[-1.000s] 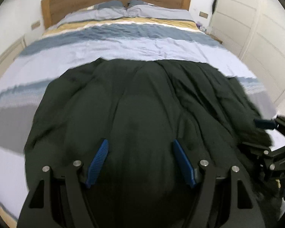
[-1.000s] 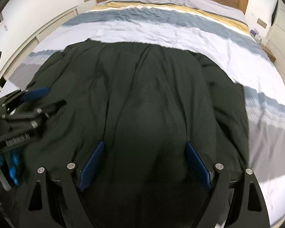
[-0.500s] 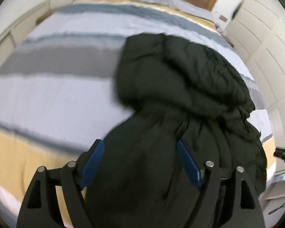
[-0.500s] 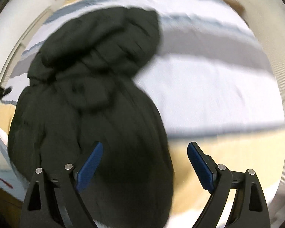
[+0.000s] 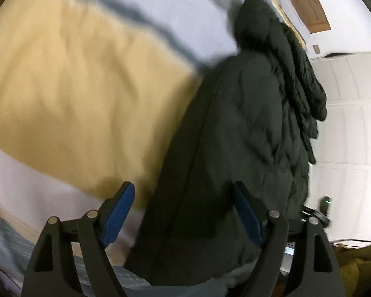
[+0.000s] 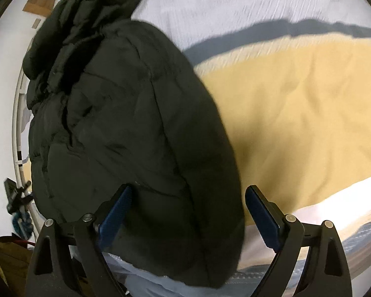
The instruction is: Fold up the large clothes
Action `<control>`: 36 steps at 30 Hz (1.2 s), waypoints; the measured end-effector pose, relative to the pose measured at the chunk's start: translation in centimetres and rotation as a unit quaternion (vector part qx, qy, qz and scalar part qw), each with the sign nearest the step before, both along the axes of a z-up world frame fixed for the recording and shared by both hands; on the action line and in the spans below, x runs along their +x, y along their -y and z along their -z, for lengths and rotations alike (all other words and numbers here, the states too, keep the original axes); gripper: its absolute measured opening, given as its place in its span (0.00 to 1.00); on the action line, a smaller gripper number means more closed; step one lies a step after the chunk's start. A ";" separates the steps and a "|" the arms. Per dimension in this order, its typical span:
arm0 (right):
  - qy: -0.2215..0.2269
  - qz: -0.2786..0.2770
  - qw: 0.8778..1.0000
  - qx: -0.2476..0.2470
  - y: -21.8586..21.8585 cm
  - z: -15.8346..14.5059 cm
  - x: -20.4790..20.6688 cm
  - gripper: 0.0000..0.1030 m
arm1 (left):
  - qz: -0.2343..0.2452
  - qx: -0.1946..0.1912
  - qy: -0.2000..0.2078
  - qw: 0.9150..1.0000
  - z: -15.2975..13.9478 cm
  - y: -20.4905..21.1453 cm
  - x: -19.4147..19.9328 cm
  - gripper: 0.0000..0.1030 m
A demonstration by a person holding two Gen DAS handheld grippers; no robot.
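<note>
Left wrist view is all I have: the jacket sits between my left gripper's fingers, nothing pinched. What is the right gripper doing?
Observer: The right gripper is open over the near end of the jacket, and it pinches nothing.
Operator: Does the jacket fill the gap between its fingers?
Observer: No. The finger on the right of that view hangs over the striped bed cover, clear of the jacket's edge.
</note>
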State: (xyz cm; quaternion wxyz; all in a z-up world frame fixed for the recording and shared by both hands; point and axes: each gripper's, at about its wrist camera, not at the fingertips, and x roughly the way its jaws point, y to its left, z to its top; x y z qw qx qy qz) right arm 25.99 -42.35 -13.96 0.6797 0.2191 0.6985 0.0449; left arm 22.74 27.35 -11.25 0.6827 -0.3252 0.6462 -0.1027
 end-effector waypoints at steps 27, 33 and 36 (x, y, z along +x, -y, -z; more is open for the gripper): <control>0.073 -0.016 0.991 0.111 -3.6 -6.2 1.6 0.09 | -0.023 -0.085 0.073 0.993 -7.9 5.1 0.5 0.09; 0.161 0.007 0.982 0.095 -1.5 -12.9 5.9 0.08 | -0.058 -0.090 0.136 0.985 -12.9 4.6 6.3 0.09; 0.209 0.015 0.974 0.089 -0.3 -16.4 8.6 0.08 | -0.066 -0.092 0.178 0.978 -16.2 4.3 9.8 0.09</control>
